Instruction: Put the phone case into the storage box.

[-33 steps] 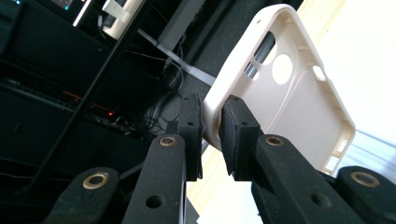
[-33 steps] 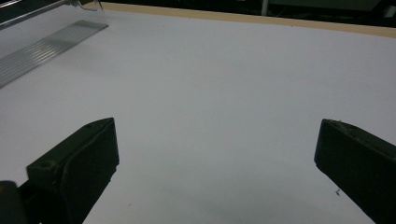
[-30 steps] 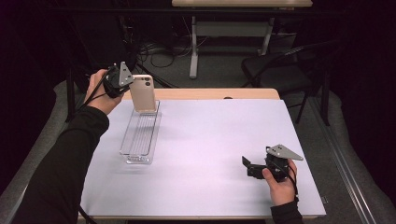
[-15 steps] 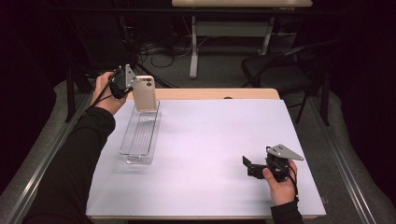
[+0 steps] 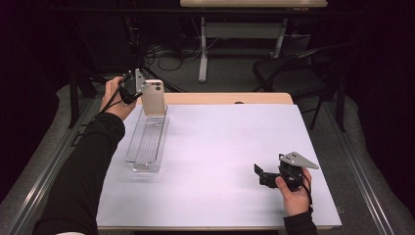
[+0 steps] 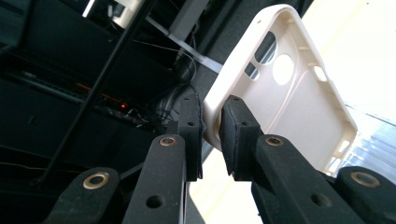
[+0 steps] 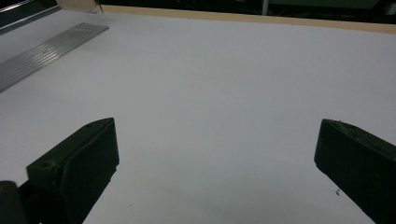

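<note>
Left tongs (image 5: 138,91) are clamped on the rim of a cream phone case (image 5: 153,97). The left gripper view shows the two pads pinching one edge of the case (image 6: 285,88), hollow side toward the camera, camera cut-outs visible. An edge grip is likely chosen because the shell is thin and flexible: the rim is its stiffest part and gives the pads two parallel faces.

Landmark: clear ridged tray (image 5: 147,142) on the white desk (image 5: 220,161). The case is held upright above the tray's far end, its lower edge at or just over the tray; contact cannot be confirmed from the high view. The upright pose fits the ridges, which look meant to keep flat items standing on edge. Judgement: the case is either being seated in a slot or lifted out of one; which cannot be told.

Right tongs (image 5: 262,175) rest low on the desk, well apart from the tray toward its near right. Jaws stand wide apart with nothing between them; the right gripper view shows bare desk (image 7: 224,93) beyond the pads, with the tray (image 7: 46,53) at upper left. The right hand seems parked clear of the working area.

Risk noted: a rim grip allows the case to pivot if its lower edge catches a ridge.
</note>
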`<state>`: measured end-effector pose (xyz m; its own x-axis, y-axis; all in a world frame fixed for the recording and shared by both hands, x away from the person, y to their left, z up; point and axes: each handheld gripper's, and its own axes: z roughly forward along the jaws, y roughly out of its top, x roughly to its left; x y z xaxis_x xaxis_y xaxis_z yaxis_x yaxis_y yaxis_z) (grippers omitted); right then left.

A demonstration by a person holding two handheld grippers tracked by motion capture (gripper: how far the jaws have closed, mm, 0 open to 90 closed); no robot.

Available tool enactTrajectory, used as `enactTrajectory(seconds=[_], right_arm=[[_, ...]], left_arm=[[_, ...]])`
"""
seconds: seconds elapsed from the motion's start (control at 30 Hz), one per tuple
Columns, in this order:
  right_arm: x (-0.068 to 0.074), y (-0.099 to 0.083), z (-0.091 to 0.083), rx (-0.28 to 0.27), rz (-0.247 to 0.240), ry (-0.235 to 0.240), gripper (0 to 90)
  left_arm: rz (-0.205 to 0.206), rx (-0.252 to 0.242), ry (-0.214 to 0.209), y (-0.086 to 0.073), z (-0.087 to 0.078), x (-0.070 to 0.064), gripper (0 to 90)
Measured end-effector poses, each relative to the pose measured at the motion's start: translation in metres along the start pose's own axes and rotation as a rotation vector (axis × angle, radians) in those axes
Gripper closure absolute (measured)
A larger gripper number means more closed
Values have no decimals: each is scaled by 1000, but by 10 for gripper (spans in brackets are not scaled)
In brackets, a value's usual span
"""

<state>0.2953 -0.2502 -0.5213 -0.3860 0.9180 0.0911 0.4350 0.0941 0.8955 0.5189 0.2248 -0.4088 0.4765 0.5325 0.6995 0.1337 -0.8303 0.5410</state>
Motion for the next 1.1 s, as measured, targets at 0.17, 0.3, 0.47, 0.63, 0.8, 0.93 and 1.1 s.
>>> enactTrajectory(seconds=[0.17,0.3,0.47,0.63,0.8,0.93,1.1], right_arm=[[1,-1,1,4,5,4,0],[1,-1,1,3,4,4,0],[1,-2,2,3,0,6,0],[1,-2,1,12,-1,9,0],[1,-2,2,13,-9,11,0],[1,-3,3,11,-9,11,0],[2,-4,4,13,-6,9,0]], left_arm=[[9,-3,7,1,5,-4,793],[18,3,11,2,9,-6,793],[18,5,10,1,12,-6,793],[23,4,16,-2,13,-8,792],[15,-2,16,-8,17,-11,793],[18,-2,12,-11,20,-14,792],[25,-4,9,-13,23,-16,792]])
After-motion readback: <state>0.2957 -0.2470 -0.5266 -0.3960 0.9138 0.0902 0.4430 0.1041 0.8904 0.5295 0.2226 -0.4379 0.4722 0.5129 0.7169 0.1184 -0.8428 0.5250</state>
